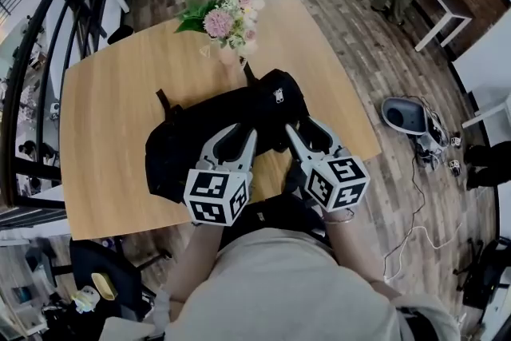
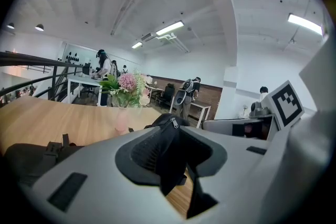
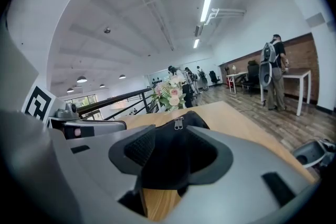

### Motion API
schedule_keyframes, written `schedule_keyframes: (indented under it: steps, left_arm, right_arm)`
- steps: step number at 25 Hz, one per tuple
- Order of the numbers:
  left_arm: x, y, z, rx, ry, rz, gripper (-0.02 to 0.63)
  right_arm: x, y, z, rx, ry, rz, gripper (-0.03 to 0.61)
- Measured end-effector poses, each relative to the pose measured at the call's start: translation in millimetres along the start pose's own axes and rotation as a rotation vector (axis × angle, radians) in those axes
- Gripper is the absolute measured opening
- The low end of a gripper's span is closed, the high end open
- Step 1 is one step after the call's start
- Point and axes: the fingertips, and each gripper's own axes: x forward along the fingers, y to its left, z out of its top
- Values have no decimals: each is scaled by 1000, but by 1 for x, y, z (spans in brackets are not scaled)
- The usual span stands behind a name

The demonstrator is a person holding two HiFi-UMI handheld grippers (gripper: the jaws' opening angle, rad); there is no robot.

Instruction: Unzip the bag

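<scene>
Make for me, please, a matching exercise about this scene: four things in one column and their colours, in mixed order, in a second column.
Things:
1. bag
2. flowers
3. zipper pull
4. table

Colours:
a. silver
b. black
c. light wood
d. pink and white

Pairs: 1-b, 2-d, 3-a, 4-c

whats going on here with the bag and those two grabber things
A person holds tongs in each hand at a black bag lying on a wooden table. The left tongs and right tongs both stand open, pointed at the bag, gripping nothing. The zip pull on the bag's top is untouched.
</scene>
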Motion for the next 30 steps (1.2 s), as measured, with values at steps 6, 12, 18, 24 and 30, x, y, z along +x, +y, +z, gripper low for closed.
schedule_keyframes:
  steps: [6,12,18,24,30]
  left_arm:
    - [11,2,0,-1,-2,17,124]
    - [31,-2,3,27,10,38,124]
    - [50,-12,4,154,35,66,125]
    - [64,-21,3,287,69,79,126]
    - [84,-33,-5,448,130,47,127]
  right_arm:
    - [10,-12,1,2,18,16,176]
    - [24,-30,2,-12,60,49,176]
    - [40,-44,10,-12,78,95,176]
    - [51,-51,5,3,111,150,179]
    - [61,-58,-1,56,136,195,178]
